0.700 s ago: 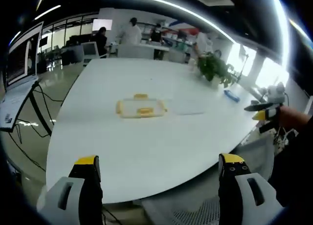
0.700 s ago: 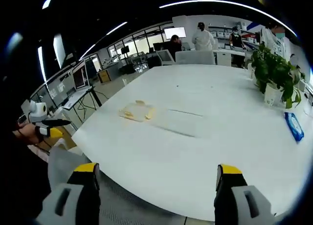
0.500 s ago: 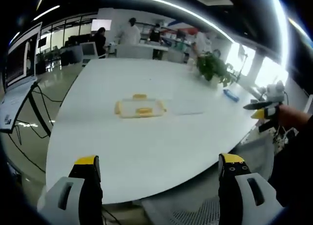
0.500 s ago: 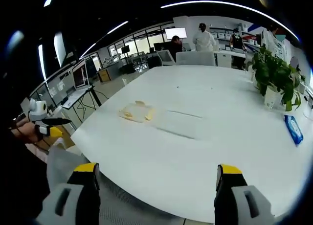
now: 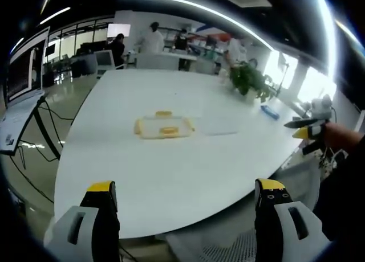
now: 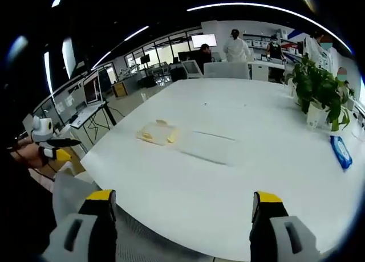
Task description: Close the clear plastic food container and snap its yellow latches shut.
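Clear container [image 5: 163, 126] unmoved on table [image 5: 171, 176] — both grippers' jaws still apart; nothing held.

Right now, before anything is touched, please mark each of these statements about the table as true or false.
1. The container sits on the white table, far from both grippers. True.
2. The left gripper is shut on the container. False: its jaws stand wide apart with nothing between them.
3. A potted plant stands on the table. True.
4. The lid is already on the container. False: it lies flat on the table beside it.
5. A blue pack lies near the plant. True.
6. The right gripper holds the lid. False: its jaws are open and empty.
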Tool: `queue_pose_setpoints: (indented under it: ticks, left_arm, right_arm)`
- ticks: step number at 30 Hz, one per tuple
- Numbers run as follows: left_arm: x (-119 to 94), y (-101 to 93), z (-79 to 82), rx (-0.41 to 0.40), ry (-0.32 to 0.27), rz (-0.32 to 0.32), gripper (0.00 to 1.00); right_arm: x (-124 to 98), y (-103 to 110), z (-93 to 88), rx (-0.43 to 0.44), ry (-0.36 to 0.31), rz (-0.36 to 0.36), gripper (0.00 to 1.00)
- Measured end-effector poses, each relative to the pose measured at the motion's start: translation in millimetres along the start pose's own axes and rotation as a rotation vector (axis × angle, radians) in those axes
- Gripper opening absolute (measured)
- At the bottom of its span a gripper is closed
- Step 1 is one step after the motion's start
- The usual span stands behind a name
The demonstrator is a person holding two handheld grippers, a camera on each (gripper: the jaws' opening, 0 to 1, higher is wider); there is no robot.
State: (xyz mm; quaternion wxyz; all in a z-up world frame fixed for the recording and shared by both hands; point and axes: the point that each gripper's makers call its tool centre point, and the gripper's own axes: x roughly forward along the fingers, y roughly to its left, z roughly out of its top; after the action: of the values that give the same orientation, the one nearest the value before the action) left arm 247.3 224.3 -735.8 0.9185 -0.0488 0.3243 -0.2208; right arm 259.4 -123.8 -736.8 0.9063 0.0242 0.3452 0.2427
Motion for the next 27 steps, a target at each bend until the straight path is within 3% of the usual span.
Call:
queue_pose_setpoints:
  ticks: [27]
  left_arm:
    - [5.3,-4.3,1.2,0.004,0.000,-0.013,0.99]
  right_arm:
    - [2.0,-1.7,5.6,-0.004,-0.008,-0.014,1.00]
